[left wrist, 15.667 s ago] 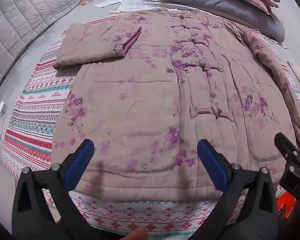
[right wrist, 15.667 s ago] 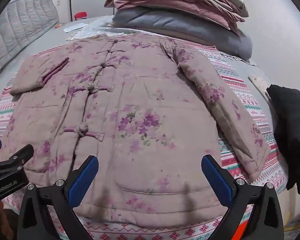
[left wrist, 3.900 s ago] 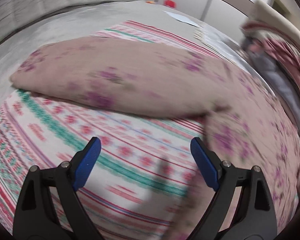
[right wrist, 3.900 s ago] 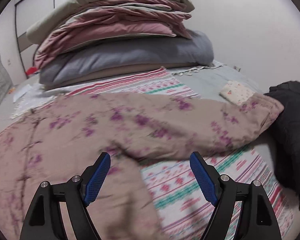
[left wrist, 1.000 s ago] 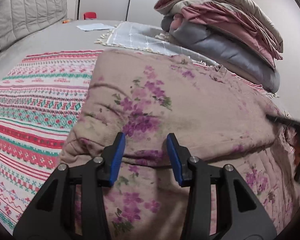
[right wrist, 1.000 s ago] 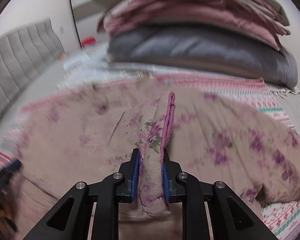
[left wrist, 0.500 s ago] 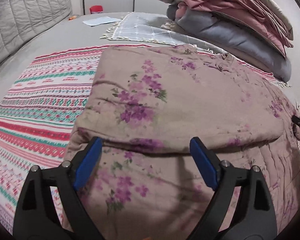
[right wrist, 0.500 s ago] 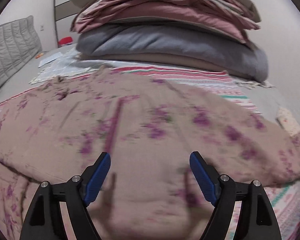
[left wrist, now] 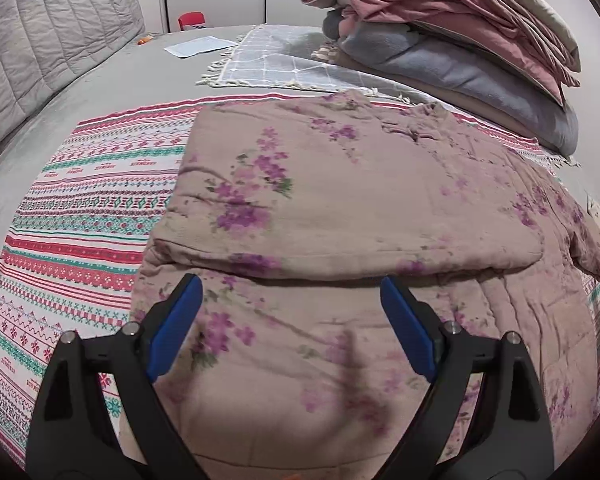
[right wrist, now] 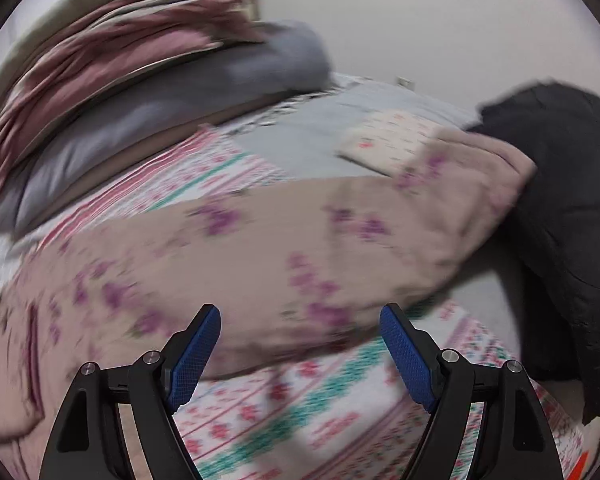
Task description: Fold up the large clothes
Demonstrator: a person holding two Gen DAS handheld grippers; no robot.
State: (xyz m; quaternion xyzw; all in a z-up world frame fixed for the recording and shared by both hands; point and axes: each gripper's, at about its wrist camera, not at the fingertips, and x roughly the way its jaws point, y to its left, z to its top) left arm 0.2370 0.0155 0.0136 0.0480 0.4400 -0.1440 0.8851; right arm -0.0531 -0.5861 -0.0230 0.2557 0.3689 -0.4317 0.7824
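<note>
A pink quilted floral jacket [left wrist: 340,208] lies on the striped blanket [left wrist: 80,208], with one sleeve folded flat across its body. My left gripper [left wrist: 292,320] is open and empty, held just above the jacket near the folded sleeve's edge. In the blurred right wrist view, the jacket's other sleeve [right wrist: 340,240] stretches out to the right toward a black garment. My right gripper [right wrist: 300,348] is open and empty, just in front of that sleeve, over the blanket [right wrist: 300,408].
A stack of folded quilts [left wrist: 460,32] sits at the back of the bed and also shows in the right wrist view [right wrist: 120,80]. A black garment [right wrist: 572,220] lies at the right. A grey checked throw [left wrist: 276,60], paper and a padded headboard [left wrist: 40,48] are at the back left.
Both grippers let go of the sleeve they had carried across the jacket and opened. The left one backed off slightly. The right one swung right toward the other sleeve.
</note>
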